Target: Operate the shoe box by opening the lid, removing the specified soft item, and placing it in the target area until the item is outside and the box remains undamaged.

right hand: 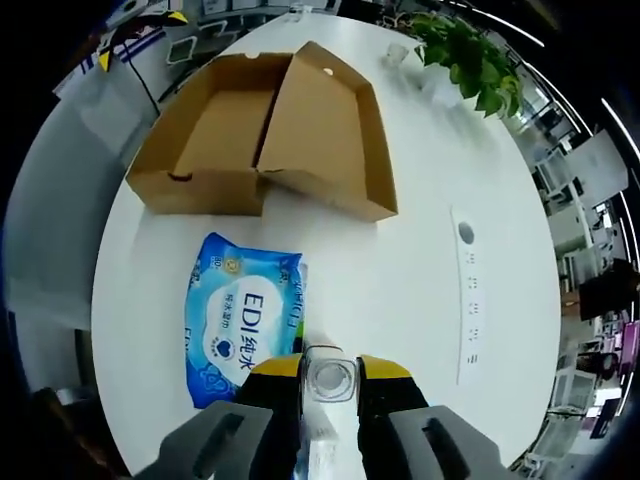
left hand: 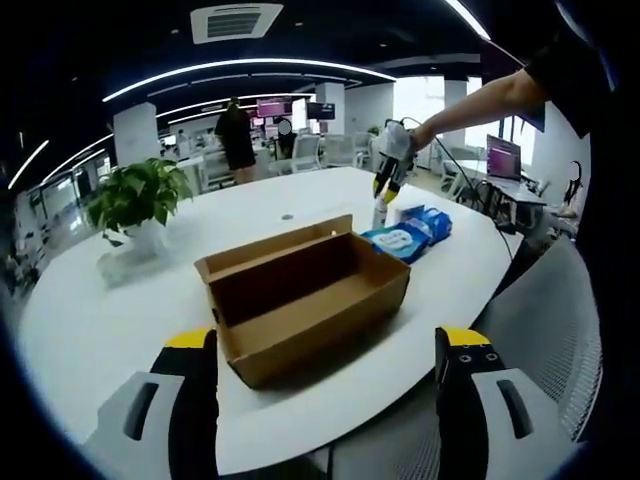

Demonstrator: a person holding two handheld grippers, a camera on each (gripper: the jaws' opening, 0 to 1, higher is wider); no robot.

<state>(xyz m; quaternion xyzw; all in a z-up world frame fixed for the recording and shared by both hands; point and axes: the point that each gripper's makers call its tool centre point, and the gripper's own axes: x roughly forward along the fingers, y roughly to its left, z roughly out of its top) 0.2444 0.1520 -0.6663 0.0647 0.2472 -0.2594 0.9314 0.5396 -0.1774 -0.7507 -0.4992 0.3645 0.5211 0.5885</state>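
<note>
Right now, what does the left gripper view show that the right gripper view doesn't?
Left gripper view: the open left claw, the person's arm holding the right claw above the far side of the table, and people standing in the office behind.
Right gripper view: looking down, a clear bottle clamped in the right claw, the EDI print on the pack, and a socket strip in the tabletop.
Both: the open cardboard box, blue wipes pack, potted plant and white table.
</note>
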